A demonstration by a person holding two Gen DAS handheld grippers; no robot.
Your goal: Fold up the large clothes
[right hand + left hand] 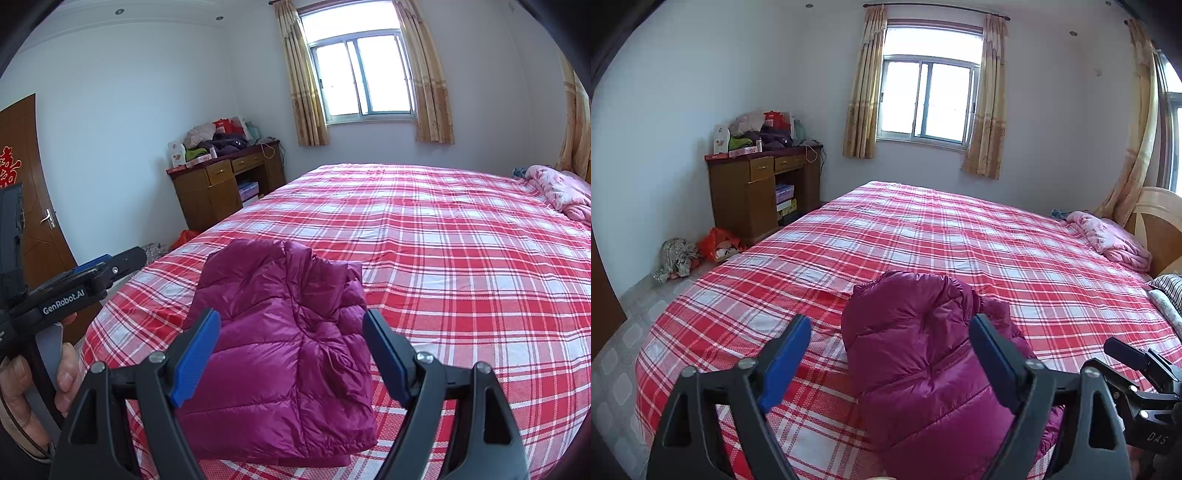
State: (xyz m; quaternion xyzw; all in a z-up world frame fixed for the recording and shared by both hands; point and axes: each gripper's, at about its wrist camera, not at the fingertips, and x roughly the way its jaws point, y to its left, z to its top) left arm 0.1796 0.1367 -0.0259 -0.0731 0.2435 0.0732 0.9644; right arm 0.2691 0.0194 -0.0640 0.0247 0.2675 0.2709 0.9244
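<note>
A magenta quilted down jacket lies folded into a compact bundle near the front edge of the bed; it also shows in the right wrist view. My left gripper is open and empty, held just above the jacket's near end. My right gripper is open and empty, also above the jacket's near part. The right gripper shows at the right edge of the left wrist view. The left gripper, held by a hand, shows at the left of the right wrist view.
The bed has a red and white plaid sheet. A pink blanket lies at the headboard end. A wooden desk piled with clothes stands by the far wall. Bags lie on the floor. A brown door is on the left.
</note>
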